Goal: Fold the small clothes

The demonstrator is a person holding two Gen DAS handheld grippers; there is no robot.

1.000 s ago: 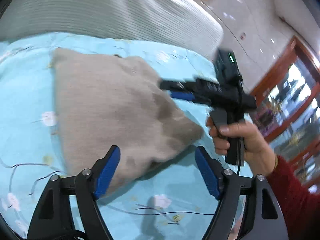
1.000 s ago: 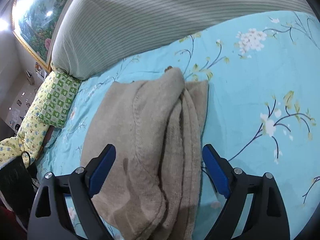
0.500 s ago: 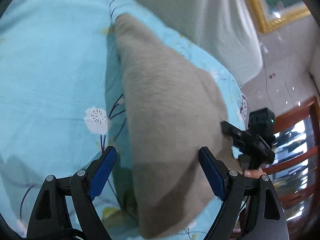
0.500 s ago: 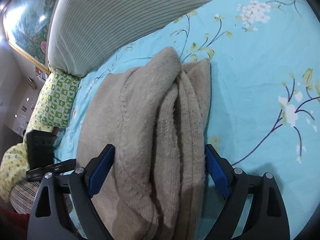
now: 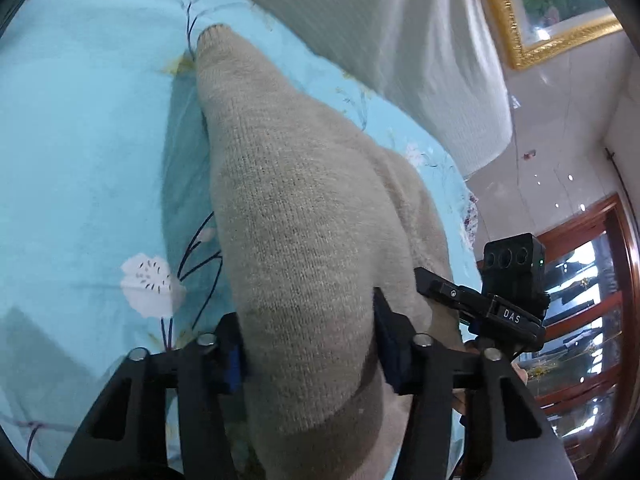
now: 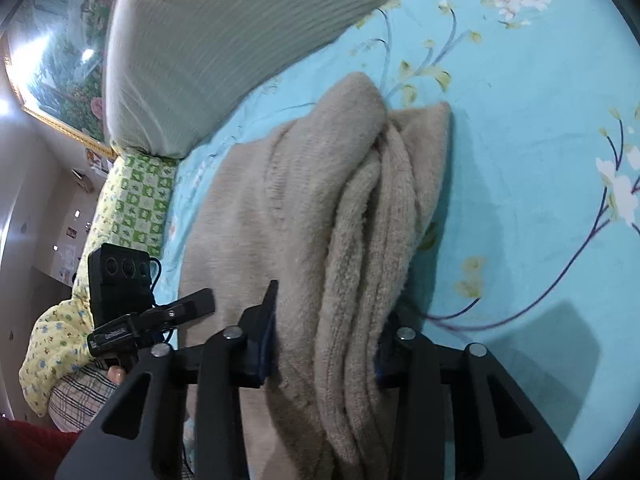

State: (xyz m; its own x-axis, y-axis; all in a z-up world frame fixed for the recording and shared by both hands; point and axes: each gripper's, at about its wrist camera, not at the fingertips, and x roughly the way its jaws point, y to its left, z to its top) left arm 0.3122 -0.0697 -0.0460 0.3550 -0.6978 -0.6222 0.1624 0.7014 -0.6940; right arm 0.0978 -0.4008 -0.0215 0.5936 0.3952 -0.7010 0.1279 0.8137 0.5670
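Bedsheet carries your work: at its near edge, your left gripper and right gripper have just closed, each pinching the beige sweater. Grasp step appears complete; next, lift both ends evenly toward the striped pillow.

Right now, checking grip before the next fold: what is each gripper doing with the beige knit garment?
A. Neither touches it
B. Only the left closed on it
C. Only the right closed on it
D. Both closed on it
D: the left gripper and right gripper each have their blue pads pressed into bunched folds of the beige knit garment.
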